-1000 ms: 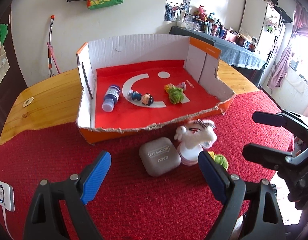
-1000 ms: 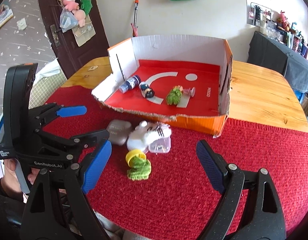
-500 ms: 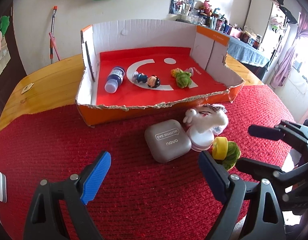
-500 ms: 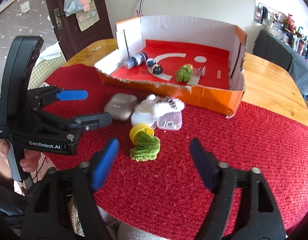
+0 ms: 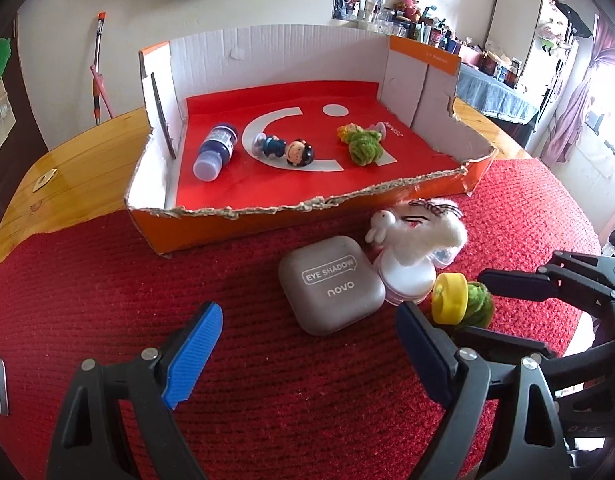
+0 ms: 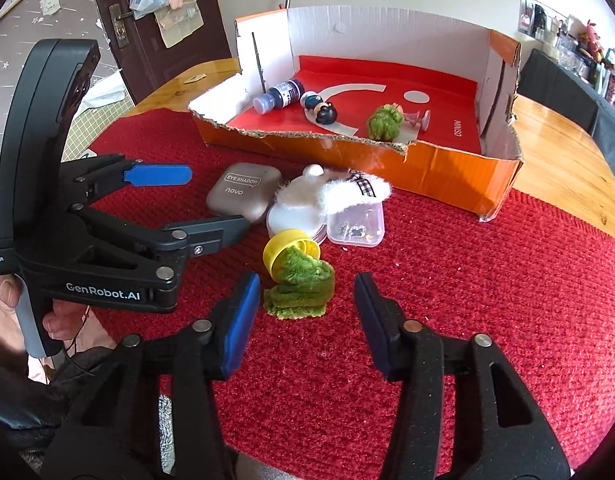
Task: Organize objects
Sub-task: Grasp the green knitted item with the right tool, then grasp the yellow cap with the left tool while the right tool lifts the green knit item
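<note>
The cardboard box (image 6: 447, 160) sat toward the table's far edge, already holding toys; the right gripper (image 6: 303, 312), fingers wide and empty, straddled the green plush (image 6: 303, 284) nearer the front edge; likely best lowered, centred, closed gently; the left gripper (image 5: 307, 344) was spread, empty.

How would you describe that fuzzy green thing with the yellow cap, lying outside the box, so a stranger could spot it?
Start at the torn orange cardboard box on the red mat. In front of it sits a small cluster: a grey eye-shadow case, a white plush and a clear plastic box. Nearest the right tongs lies the green fuzzy toy, the cluster's only green item, with a yellow cap.
</note>
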The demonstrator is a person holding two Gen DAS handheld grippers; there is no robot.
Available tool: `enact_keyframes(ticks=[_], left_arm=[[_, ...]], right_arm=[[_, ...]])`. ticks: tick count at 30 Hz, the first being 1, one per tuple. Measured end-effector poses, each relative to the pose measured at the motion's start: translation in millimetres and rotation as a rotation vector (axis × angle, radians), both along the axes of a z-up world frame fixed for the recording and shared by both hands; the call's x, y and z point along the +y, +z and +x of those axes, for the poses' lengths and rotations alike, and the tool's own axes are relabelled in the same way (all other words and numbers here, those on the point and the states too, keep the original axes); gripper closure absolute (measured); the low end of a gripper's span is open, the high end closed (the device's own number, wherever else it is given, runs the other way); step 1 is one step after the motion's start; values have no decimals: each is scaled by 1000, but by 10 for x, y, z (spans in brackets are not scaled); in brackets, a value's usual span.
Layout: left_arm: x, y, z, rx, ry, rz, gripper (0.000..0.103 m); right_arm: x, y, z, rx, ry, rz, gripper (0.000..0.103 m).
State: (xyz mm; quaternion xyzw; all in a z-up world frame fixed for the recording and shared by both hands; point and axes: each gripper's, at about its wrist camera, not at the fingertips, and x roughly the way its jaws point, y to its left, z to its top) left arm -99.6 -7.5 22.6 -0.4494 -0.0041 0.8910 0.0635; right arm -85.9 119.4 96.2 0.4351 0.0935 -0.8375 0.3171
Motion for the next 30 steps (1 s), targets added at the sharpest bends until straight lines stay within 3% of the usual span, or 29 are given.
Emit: enact_keyframes(ticks=[9,18,25,30], left_arm=[[39,89,94,9,-26,36,18],[294,69,141,3,-108,59,19],[422,51,130,17,-107,38,19],[496,61,185,30,-131,55,24]], right_arm=[[-22,-44,16,-17,32,-8,71],[167,1,4,-7,-13,8,71],[370,15,-84,-11,-80,14,71],[447,22,-107,-13,-98,10,69]])
